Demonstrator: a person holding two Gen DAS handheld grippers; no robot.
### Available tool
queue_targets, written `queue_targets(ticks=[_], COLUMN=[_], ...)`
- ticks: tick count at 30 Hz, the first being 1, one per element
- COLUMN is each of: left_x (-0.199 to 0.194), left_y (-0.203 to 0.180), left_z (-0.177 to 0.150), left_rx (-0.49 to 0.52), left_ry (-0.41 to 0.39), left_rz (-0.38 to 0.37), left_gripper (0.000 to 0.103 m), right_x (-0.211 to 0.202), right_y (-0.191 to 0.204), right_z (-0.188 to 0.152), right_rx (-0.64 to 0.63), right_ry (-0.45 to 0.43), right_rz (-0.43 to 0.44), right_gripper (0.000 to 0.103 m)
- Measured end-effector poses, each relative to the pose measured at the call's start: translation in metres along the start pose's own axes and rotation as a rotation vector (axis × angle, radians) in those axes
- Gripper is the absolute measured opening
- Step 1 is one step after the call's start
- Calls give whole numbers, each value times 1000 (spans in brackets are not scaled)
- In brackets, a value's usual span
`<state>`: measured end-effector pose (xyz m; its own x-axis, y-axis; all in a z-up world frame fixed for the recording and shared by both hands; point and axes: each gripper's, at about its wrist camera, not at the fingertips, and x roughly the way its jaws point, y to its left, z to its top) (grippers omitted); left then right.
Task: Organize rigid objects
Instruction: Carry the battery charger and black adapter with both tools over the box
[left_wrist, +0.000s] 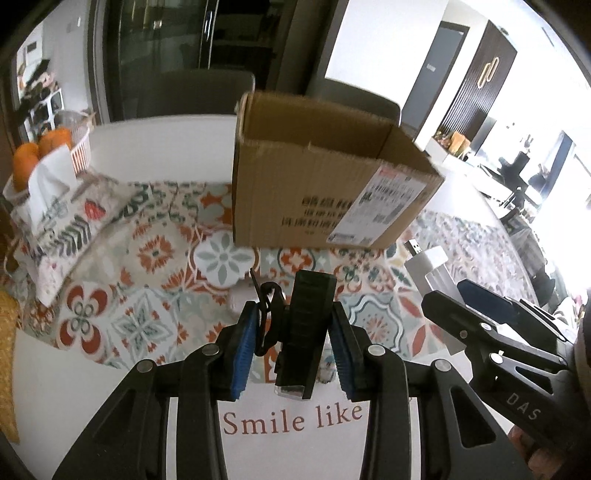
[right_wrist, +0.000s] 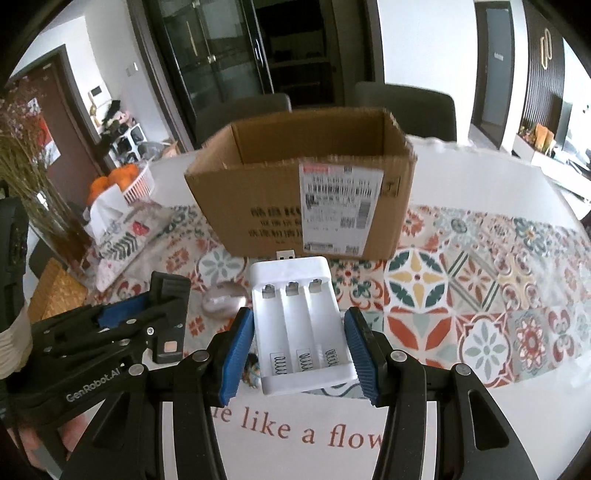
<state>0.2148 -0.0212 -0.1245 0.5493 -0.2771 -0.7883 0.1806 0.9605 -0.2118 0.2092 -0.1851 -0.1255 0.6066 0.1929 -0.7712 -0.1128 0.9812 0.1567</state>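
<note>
My left gripper (left_wrist: 293, 345) is shut on a black ribbed block with a clip and ring (left_wrist: 304, 332), held above the patterned cloth. My right gripper (right_wrist: 299, 350) is shut on a white USB battery charger (right_wrist: 301, 325), its three empty slots facing up. An open cardboard box (left_wrist: 325, 184) stands just beyond both grippers, with a shipping label on its front; it also shows in the right wrist view (right_wrist: 295, 192). The right gripper and charger (left_wrist: 430, 267) show at the right of the left wrist view. The left gripper (right_wrist: 159, 317) shows at the left of the right wrist view.
A silvery oval object (right_wrist: 223, 302) and a small figurine (right_wrist: 253, 371) lie on the patterned cloth (right_wrist: 480, 280) near the right gripper. A tissue pouch (left_wrist: 55, 218) and a basket of oranges (left_wrist: 48, 147) sit far left. A glass vase of dried stems (right_wrist: 37, 184) stands left.
</note>
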Motion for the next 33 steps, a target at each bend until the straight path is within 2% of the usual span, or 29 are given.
queue_targets(ticks=[19, 33], left_x=[-46, -54], left_y=[-13, -23], left_z=[50, 102], left_rx=[63, 113], left_ry=[-152, -230], left_rz=[-18, -21], left_gripper=[38, 38], right_x=[-45, -49], right_y=[10, 8], right_z=[50, 97], right_rx=[-45, -48], right_ry=[-170, -255], right_rz=[-28, -28], right_gripper=[51, 51])
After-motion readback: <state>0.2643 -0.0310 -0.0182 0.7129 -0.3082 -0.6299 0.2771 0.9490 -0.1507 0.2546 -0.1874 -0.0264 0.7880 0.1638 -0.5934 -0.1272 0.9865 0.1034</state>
